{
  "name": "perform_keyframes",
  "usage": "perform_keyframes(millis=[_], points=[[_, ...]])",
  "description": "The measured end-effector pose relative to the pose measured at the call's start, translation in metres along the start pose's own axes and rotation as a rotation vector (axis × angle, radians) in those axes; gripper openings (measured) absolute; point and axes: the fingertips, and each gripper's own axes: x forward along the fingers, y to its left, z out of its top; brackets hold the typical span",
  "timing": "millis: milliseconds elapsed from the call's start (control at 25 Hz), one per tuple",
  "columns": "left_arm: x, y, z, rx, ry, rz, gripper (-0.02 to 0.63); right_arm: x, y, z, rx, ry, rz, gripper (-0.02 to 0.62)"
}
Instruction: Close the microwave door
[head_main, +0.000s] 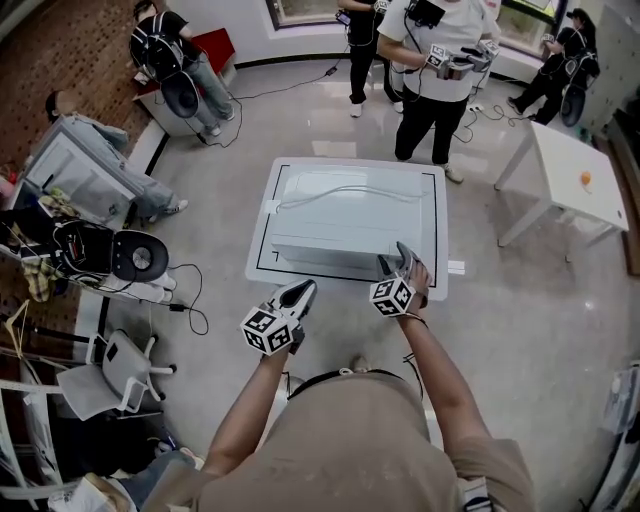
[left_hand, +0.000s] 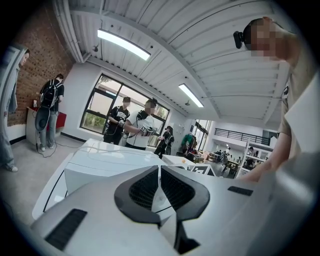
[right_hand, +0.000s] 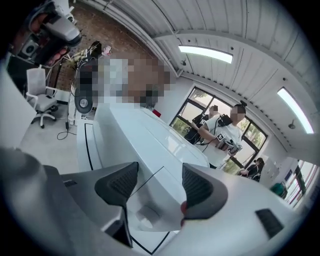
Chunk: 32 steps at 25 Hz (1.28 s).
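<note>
A white microwave (head_main: 345, 215) lies on a low white table (head_main: 262, 262) marked with a black outline; from above its door looks flush with the body. My right gripper (head_main: 403, 262) is at the microwave's near right corner. Its jaws (right_hand: 159, 185) stand wide open, and the white casing (right_hand: 145, 135) shows in the gap with neither pad pressing on it. My left gripper (head_main: 300, 295) hangs just off the table's near edge, apart from the microwave (left_hand: 105, 160). Its pads (left_hand: 160, 175) are closed together on nothing.
A thin cable (head_main: 340, 192) trails over the microwave's top. Several people (head_main: 435, 70) stand beyond the table. A second white table (head_main: 575, 180) is at the right; a fan (head_main: 135, 255), an office chair (head_main: 110, 370) and floor cables are at the left.
</note>
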Motion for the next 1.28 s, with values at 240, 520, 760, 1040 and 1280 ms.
perform_keyframes(millis=[240,520,760,1040,1280], points=[[0.0,-0.005,0.003,-0.004,-0.009,-0.01,0.006,-0.016,-0.004,0.007,0.059,-0.04,0.01,0.267],[0.003,-0.003,0.014,-0.003,-0.029,-0.013,0.006,-0.057,-0.028,0.038,0.279,-0.195,0.103,0.265],[0.003,-0.004,0.033,0.009,-0.069,-0.019,0.006,-0.096,-0.053,0.072,0.404,-0.311,0.15,0.265],[-0.017,0.007,0.063,0.034,-0.139,0.018,0.006,-0.136,-0.073,0.113,0.457,-0.425,0.169,0.23],[-0.044,0.02,0.094,0.061,-0.206,0.076,0.006,-0.161,-0.086,0.152,0.526,-0.539,0.236,0.192]])
